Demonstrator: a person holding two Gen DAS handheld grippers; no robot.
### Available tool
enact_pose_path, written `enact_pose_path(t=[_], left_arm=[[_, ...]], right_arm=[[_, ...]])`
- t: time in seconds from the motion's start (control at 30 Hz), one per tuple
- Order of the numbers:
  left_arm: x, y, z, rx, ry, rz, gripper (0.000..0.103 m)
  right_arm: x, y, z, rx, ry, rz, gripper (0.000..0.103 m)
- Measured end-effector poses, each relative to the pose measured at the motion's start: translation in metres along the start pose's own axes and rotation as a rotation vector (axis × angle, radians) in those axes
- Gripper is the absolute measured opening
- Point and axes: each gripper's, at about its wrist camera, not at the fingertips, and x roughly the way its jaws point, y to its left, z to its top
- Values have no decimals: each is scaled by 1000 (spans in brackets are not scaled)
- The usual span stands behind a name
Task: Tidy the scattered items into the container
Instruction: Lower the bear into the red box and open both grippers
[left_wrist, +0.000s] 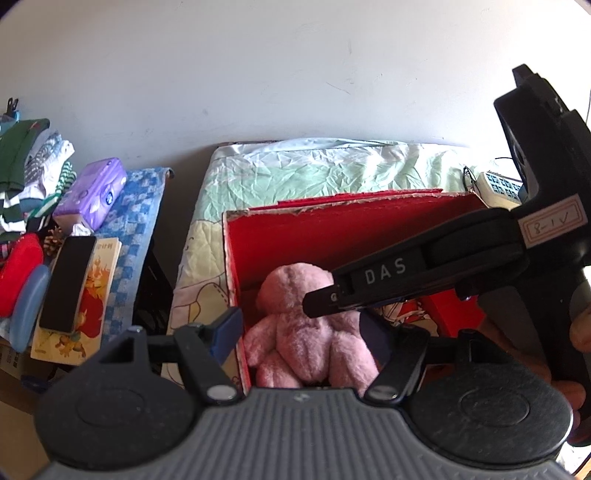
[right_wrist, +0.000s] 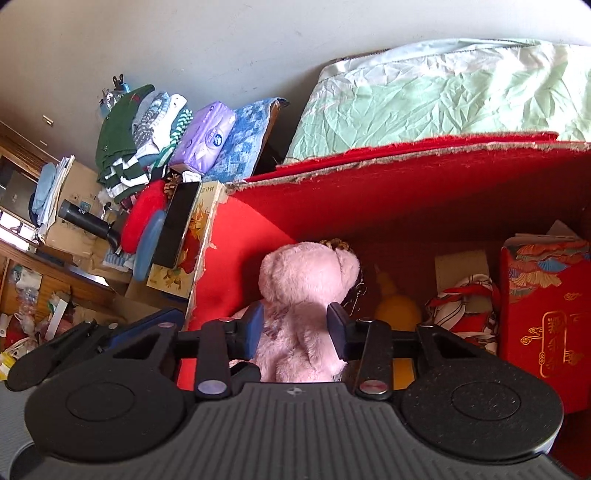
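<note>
A pink plush bear (left_wrist: 306, 328) (right_wrist: 303, 310) hangs inside the red cardboard box (left_wrist: 295, 243) (right_wrist: 406, 192), near its left wall. My right gripper (right_wrist: 295, 326) is shut on the pink plush bear's body, one pad on each side. In the left wrist view it reaches in from the right as a black arm (left_wrist: 406, 277). My left gripper (left_wrist: 301, 332) is open, its blue pads standing wide on either side of the bear, the left pad outside the box wall.
The box also holds a red gift packet (right_wrist: 546, 310), a red-and-white cloth (right_wrist: 465, 306) and a yellow item (right_wrist: 397, 310). It sits on a green-sheeted bed (left_wrist: 314, 173). Left of it lie a phone (left_wrist: 68, 282) on a book, purple tissues (left_wrist: 92, 192) and folded clothes (left_wrist: 29, 166).
</note>
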Motion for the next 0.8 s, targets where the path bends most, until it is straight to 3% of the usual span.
enact_pose_path(t=[0.13,0.33,0.8], left_arm=[[0,-5,4,-14,4,30,76],[2,-25,13,-12,22,101,82],[31,-54,9,-34,119,110,80]], right_arm=[[-25,0,2,-12,-80,-26,42],[-57,-8,-5,-13,-184,-208,42],[-67,-42,-38,93,-206,-354,44]])
